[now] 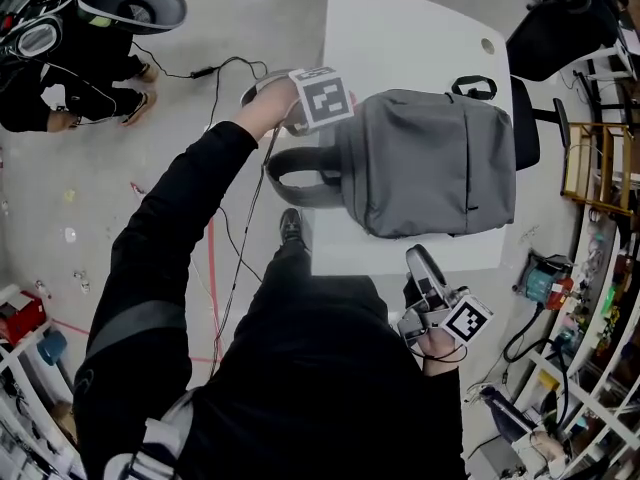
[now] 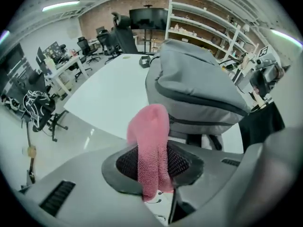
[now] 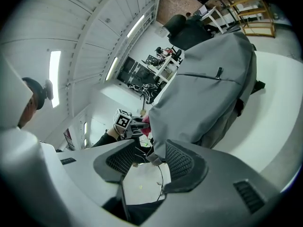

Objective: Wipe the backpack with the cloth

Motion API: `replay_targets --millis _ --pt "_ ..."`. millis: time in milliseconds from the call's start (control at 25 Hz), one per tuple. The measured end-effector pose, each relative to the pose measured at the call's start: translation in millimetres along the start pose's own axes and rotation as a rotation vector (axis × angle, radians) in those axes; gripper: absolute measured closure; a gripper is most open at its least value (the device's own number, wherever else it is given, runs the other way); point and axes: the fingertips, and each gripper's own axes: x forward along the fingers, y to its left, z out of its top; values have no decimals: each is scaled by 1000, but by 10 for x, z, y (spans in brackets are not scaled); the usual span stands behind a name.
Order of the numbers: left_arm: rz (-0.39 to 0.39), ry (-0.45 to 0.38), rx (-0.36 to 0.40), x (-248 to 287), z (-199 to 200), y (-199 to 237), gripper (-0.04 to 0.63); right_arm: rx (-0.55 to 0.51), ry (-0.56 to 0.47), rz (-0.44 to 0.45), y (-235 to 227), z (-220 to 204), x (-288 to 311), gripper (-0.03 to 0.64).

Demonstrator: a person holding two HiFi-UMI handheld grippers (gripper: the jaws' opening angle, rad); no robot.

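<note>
A grey backpack lies flat on the white table, its handle and straps toward the left. My left gripper hovers at that left end, pointing steeply down. In the left gripper view it is shut on a pink cloth, which sticks up between the pads just short of the backpack. My right gripper sits at the table's front edge under the bag. Its jaws stand open around a corner of the backpack, with a gap at the left pad.
A black office chair stands past the table's far right corner. Shelving runs along the right side. Cables trail over the floor left of the table, where another person sits. More desks and chairs fill the room.
</note>
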Motion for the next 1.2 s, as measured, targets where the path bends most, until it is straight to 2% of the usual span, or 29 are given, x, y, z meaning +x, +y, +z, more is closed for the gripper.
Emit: replay_targets --millis 80,160,280,480,560,600,640,720,800,880,960,1040,1080,1200 --pt "-2 14 3 50 -48 -45 472 21 -18 -10 -49 11 -44 410" --pt "-43 26 57 70 -69 -314 472 40 -34 -12 -81 8 -77 411" --pt "-88 33 195 42 -55 -873 472 60 -44 -12 -125 -5 -86 413" --pt "-21 100 512 54 -97 -1671 472 73 -38 -6 -158 13 -37 415" --pt "-39 97 594 90 -95 -2026 472 75 -33 -2 -159 7 -23 416" --pt "-75 91 611 109 -101 -2225 472 74 -31 0 -160 5 -18 416" --pt "-136 80 610 125 -112 -2440 472 74 -29 0 -162 3 -16 416" --pt "-305 40 560 124 -126 -2877 472 75 -29 2 -157 3 -16 416" --pt "-466 -30 443 78 -65 -3164 472 75 -32 7 -134 7 -12 416" --pt "-535 -104 304 29 69 -3171 472 76 -34 7 -130 8 -12 416" --pt "-540 -143 225 -33 156 -3015 472 78 -37 1 -145 11 -21 416" --pt "-535 -145 213 -127 142 -2814 472 76 -38 -5 -158 13 -35 416" --pt "-508 -137 217 -165 113 -2652 471 75 -38 -8 -167 16 -44 416" --pt "-294 -100 204 -229 80 -1853 472 82 -42 -12 -201 26 -85 416"
